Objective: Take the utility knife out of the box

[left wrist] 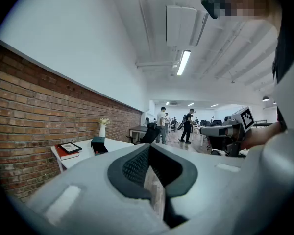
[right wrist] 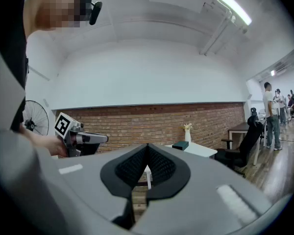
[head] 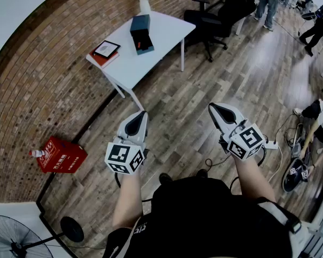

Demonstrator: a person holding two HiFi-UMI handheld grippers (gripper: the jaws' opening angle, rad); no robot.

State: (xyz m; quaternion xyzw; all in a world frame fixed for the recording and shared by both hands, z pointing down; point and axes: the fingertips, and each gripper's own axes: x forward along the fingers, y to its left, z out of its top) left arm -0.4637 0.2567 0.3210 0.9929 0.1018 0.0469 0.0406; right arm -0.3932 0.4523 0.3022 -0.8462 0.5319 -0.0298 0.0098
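Orange sliver, probably the utility knife [head: 138,46], showed in the dark open half of the box [head: 141,32]; too small to confirm blade or handle. Box, teal at its far end, lay on the white table [head: 167,28] towards the edge next to the brick wall, between a vase [head: 145,5] at the far corner and a red book [head: 99,59] near the left corner. Long axis of box, and of the orange sliver, ran roughly away from the person, tilted slightly. Both grippers were held level at waist height, well apart from the table, with bare wood floor [head: 194,85] between. Left gripper [head: 141,114]: pads pressed together at the tips, nothing between them. Right gripper [head: 214,107]: jaws likewise fully closed and empty. Key relation: box lay straight ahead and beyond both. In the head view it sat almost directly above the left gripper's tips, so the left was judged the nearer. However, the left gripper view put the box off to the left of its jaw line, while the right gripper view put it only just right of its own, so the right was the one aimed closer to the box. Judgement: task not started; the person would need to walk up to the table and spread a pair of jaws before any reach into the box. An office chair [head: 220,12] stood past the table's right side, clear of that path.
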